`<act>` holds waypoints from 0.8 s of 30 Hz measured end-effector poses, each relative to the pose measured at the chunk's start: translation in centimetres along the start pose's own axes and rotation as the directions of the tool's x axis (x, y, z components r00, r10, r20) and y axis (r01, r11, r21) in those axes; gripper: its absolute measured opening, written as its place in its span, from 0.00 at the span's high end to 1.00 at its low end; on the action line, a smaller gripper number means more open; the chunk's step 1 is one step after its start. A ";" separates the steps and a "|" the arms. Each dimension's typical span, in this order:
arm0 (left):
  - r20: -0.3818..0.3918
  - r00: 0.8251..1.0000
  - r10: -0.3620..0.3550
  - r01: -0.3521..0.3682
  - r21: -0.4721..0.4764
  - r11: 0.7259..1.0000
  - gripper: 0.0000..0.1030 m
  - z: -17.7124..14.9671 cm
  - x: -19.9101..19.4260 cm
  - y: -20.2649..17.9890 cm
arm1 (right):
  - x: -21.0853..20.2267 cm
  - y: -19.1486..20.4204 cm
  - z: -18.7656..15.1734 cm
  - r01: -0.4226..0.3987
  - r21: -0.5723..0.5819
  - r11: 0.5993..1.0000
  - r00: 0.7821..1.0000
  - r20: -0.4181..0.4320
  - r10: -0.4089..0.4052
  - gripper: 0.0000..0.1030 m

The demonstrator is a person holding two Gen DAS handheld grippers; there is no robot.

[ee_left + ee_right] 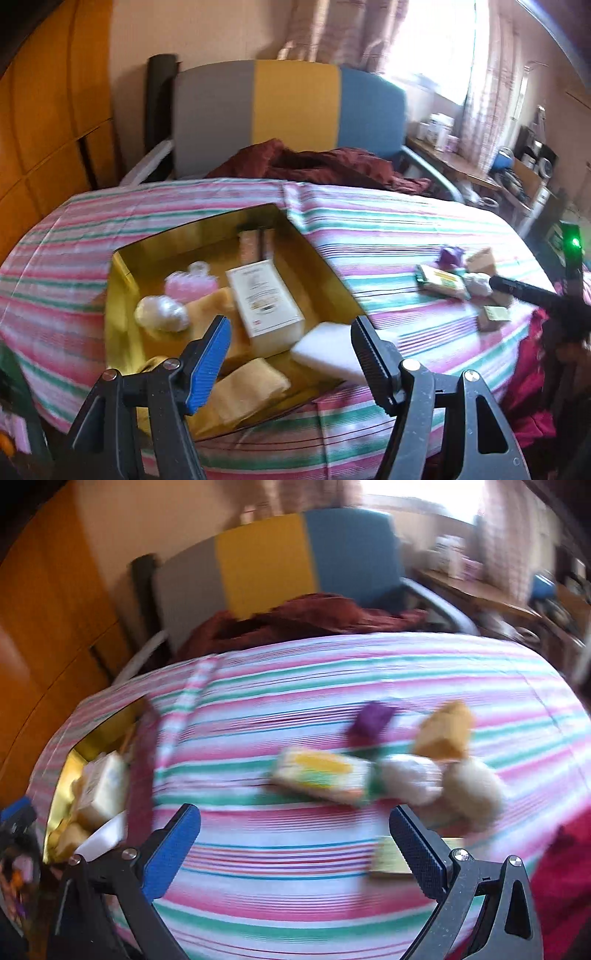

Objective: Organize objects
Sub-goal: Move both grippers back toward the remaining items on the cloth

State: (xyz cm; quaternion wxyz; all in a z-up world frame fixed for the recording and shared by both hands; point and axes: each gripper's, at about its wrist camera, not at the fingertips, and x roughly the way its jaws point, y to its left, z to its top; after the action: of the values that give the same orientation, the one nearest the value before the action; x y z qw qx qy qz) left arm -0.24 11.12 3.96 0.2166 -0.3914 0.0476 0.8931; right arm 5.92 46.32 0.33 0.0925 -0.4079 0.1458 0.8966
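Striped tablecloth (388,229) (pink, green), gold box (125,295) — tricolour chair (291,110) behind, both hand-held grippers (290,341) (295,830) apart

Motion blur smears the right wrist view; the yellow-green packet (320,777) is unreadable.

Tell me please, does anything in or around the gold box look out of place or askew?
Yes. A white block perches tilted on the gold box's near right rim, half in and half over the striped cloth. The white carton inside also lies propped at a slant. Both grippers are open and empty.
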 end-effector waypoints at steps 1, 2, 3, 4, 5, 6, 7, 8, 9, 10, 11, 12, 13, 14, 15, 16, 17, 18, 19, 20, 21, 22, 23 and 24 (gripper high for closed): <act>-0.002 1.000 -0.015 0.015 0.017 1.000 0.34 0.2 0.0 -0.5 | -0.4 -1.4 0.2 0.020 0.030 0.999 1.000 0.005 -0.021 0.00; -0.003 1.000 -0.029 0.029 0.040 0.999 0.34 0.4 0.1 -1.3 | -0.8 -2.7 0.5 0.038 0.054 0.998 0.999 0.007 -0.038 0.00; -0.004 0.999 -0.037 0.038 0.059 0.998 0.34 0.6 0.2 -1.9 | -1.1 -4.2 0.7 0.063 0.079 0.995 0.998 0.008 -0.064 0.00; -0.007 0.999 -0.047 0.048 0.079 0.996 0.34 0.7 0.4 -2.6 | -1.4 -5.8 0.9 0.097 0.105 0.990 0.995 0.009 -0.098 0.00; -0.013 0.998 -0.060 0.061 0.100 0.993 0.34 0.9 0.5 -3.3 | -1.7 -7.3 1.1 0.128 0.131 0.983 0.991 0.008 -0.131 0.00; -0.018 0.997 -0.074 0.075 0.122 0.990 0.34 1.1 0.8 -4.1 | -1.9 -8.6 1.2 0.148 0.155 0.977 0.989 0.007 -0.151 0.00; -0.025 0.996 -0.086 0.088 0.146 0.985 0.34 1.2 1.0 -5.0 | -2.1 -9.9 1.2 0.163 0.184 0.969 0.986 0.006 -0.167 0.00; -0.033 0.995 -0.092 0.096 0.164 0.982 0.34 1.3 1.3 -5.7 | -2.2 -11.1 1.1 0.176 0.213 0.961 0.983 0.004 -0.181 0.00; -0.041 0.994 -0.097 0.103 0.189 0.976 0.34 1.4 1.6 -6.6 | -2.2 -12.6 1.0 0.189 0.256 0.948 0.981 0.000 -0.196 0.00; -0.047 0.994 -0.102 0.109 0.214 0.971 0.34 1.5 1.8 -7.4 | -2.3 -13.6 0.8 0.191 0.293 0.937 0.980 -0.002 -0.199 0.00; -0.059 0.993 -0.106 0.117 0.246 0.962 0.34 1.6 2.3 -8.6 | -2.3 -14.4 0.5 0.187 0.325 0.927 0.981 -0.005 -0.196 0.00; -0.070 0.992 -0.107 0.122 0.264 0.957 0.34 1.6 2.7 -9.3 | -2.1 -15.3 0.2 0.178 0.369 0.912 0.982 -0.016 -0.186 0.00; -0.083 0.990 -0.111 0.130 0.281 0.951 0.34 1.6 3.2 -10.1 | -1.9 -15.8 -0.1 0.170 0.395 0.903 0.984 -0.027 -0.173 0.00; -0.093 0.989 -0.115 0.138 0.291 0.947 0.34 1.7 3.5 -10.7 | -1.7 -16.3 -0.2 0.159 0.417 0.895 0.987 -0.038 -0.158 0.00; -0.107 0.987 -0.120 0.147 0.304 0.941 0.34 1.7 4.1 -11.4 | -1.3 -16.5 -0.2 0.148 0.434 0.889 0.989 -0.048 -0.142 0.00; -0.119 0.985 -0.122 0.154 0.314 0.937 0.34 1.7 4.5 -12.0 | -1.1 -16.7 -0.2 0.140 0.445 0.884 0.990 -0.055 -0.129 0.00; -0.131 0.984 -0.123 0.160 0.323 0.933 0.34 1.6 5.0 -12.6 | -1.1 -16.8 -0.2 0.134 0.450 0.883 0.991 -0.056 -0.122 0.00; -0.145 0.981 -0.126 0.168 0.328 0.930 0.34 1.6 5.6 -13.3 | -1.0 -17.0 -0.3 0.131 0.453 0.882 0.991 -0.062 -0.115 0.00; -0.156 0.979 -0.130 0.175 0.331 0.927 0.34 1.6 6.0 -13.8 | -1.0 -17.0 -0.3 0.132 0.456 0.880 0.991 -0.068 -0.113 0.00; -0.169 0.977 -0.134 0.184 0.336 0.924 0.34 1.5 6.4 -14.4 | -0.9 -17.0 -0.3 0.129 0.461 0.878 0.992 -0.071 -0.108 0.00; -0.181 0.974 -0.136 0.193 0.347 0.918 0.33 1.4 6.9 -15.1 | -1.0 -17.2 -0.4 0.120 0.467 0.876 0.993 -0.071 -0.098 0.00; -0.189 0.973 -0.134 0.195 0.358 0.913 0.33 1.4 7.3 -15.6 | -1.1 -17.2 -0.4 0.115 0.471 0.875 0.993 -0.069 -0.093 0.00; -0.198 0.972 -0.130 0.198 0.374 0.906 0.33 1.3 7.7 -16.2 | -1.2 -17.3 -0.4 0.114 0.475 0.873 0.993 -0.066 -0.094 0.00; -0.207 0.970 -0.128 0.202 0.387 0.900 0.33 1.3 8.1 -16.7 | -1.3 -17.4 -0.4 0.116 0.480 0.870 0.993 -0.063 -0.098 0.00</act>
State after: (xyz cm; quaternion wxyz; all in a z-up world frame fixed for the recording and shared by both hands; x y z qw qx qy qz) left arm 1.07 29.40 0.46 0.3631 -0.4181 0.2171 0.8039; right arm 12.01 62.45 -2.13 0.2380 -0.3958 0.3436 0.8177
